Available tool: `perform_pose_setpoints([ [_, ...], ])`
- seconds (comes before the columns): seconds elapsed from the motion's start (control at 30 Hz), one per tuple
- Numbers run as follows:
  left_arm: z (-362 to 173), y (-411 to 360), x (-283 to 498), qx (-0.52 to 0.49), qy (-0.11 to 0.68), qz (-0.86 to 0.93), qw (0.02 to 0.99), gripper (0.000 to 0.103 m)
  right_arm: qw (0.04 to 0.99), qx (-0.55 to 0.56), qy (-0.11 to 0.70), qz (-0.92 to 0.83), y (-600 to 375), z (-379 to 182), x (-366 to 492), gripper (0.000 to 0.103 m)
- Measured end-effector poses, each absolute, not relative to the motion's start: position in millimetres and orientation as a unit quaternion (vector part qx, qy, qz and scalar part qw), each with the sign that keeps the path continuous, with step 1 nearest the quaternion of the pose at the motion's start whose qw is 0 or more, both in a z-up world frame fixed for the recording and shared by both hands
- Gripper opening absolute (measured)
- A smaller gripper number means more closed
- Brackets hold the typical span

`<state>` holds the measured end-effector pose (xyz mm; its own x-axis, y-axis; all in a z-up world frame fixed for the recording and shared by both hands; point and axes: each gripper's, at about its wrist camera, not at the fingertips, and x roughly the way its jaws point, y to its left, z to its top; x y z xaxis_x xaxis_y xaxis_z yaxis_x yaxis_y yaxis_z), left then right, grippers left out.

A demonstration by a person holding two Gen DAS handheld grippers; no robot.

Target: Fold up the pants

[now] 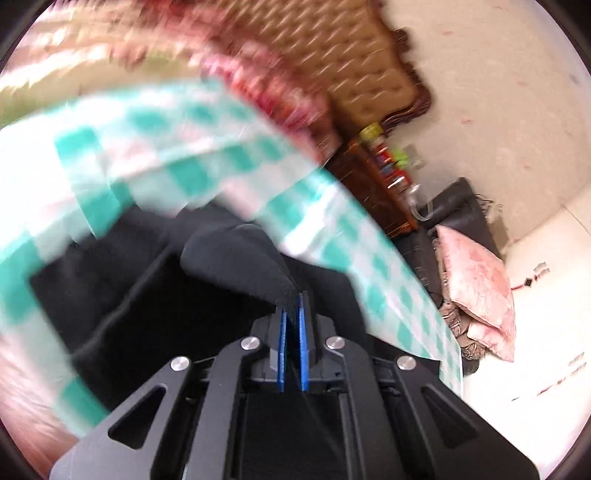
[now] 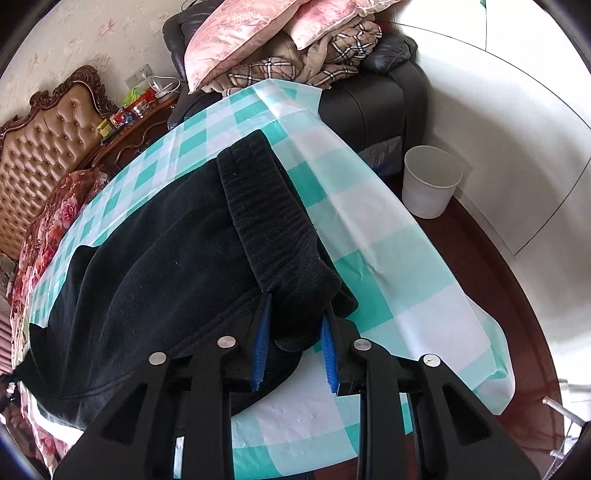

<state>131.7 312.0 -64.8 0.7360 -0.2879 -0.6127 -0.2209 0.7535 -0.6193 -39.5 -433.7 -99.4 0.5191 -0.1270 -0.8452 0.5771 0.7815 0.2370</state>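
1. My left tongs (image 1: 293,306) are pinched tight on a fold of the black pants (image 1: 236,258); the cloth rises in a peak straight out of the blue pads (image 1: 282,350).
2. The left view is smeared, so beyond that pinched fold I can only make out dark fabric over the teal-and-white checked cloth (image 1: 192,122).
3. My right tongs (image 2: 297,310) stand narrowly apart, with the ribbed waistband (image 2: 266,210) of the pants (image 2: 155,251) lying between the blue pads (image 2: 260,354). I cannot tell whether the pads press on it.
4. The pants lie spread across the counter (image 2: 388,236), on its checked cover, with the waistband towards my right tongs.
5. Past the counter: a tufted headboard (image 2: 44,147), pink pillows (image 2: 243,33) on a dark sofa (image 2: 373,107), and a white bin (image 2: 430,181) on the floor.
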Motion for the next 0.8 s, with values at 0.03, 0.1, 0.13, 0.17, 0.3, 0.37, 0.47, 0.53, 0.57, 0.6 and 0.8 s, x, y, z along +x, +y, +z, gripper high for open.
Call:
perform_pose_setpoints([
  [0.03, -63, 310, 117, -0.349, 0.364, -0.004, 0.864, 0.005, 0.834, 0.256, 0.441, -0.211, -434, -99, -40, 0.024],
  [0.1, -70, 309, 93, -0.341, 0.378, 0.025, 0.860, 0.005, 0.835, 0.257, 0.438, -0.212, -433, -100, -41, 0.024],
  [0.13, -83, 308, 83, -0.335, 0.391, 0.031, 0.857, 0.006, 0.836, 0.258, 0.436, -0.212, -433, -100, -41, 0.024],
  [0.17, -102, 309, 77, -0.336, 0.409, 0.032, 0.848, 0.008, 0.836, 0.258, 0.436, -0.213, -433, -100, -41, 0.025],
  [0.3, -144, 329, 60, -0.404, 0.420, 0.022, 0.812, 0.029, 0.830, 0.260, 0.445, -0.212, -437, -99, -40, 0.032],
  [0.37, -142, 341, 60, -0.420, 0.394, 0.018, 0.817, 0.039, 0.822, 0.265, 0.448, -0.232, -443, -100, -41, 0.051],
  [0.47, -139, 361, 66, -0.457, 0.371, 0.012, 0.808, 0.039, 0.820, 0.283, 0.442, -0.228, -446, -103, -46, 0.058],
  [0.53, -141, 372, 70, -0.474, 0.367, 0.016, 0.800, 0.038, 0.822, 0.278, 0.441, -0.229, -445, -104, -46, 0.058],
  [0.57, -142, 377, 74, -0.484, 0.367, 0.012, 0.794, 0.032, 0.822, 0.277, 0.441, -0.230, -444, -104, -45, 0.058],
  [0.6, -143, 381, 80, -0.480, 0.376, 0.022, 0.792, 0.005, 0.822, 0.275, 0.443, -0.230, -443, -103, -44, 0.058],
  [0.8, -89, 357, 64, -0.362, 0.361, 0.088, 0.855, 0.006, 0.823, 0.272, 0.446, -0.226, -443, -104, -42, 0.058],
])
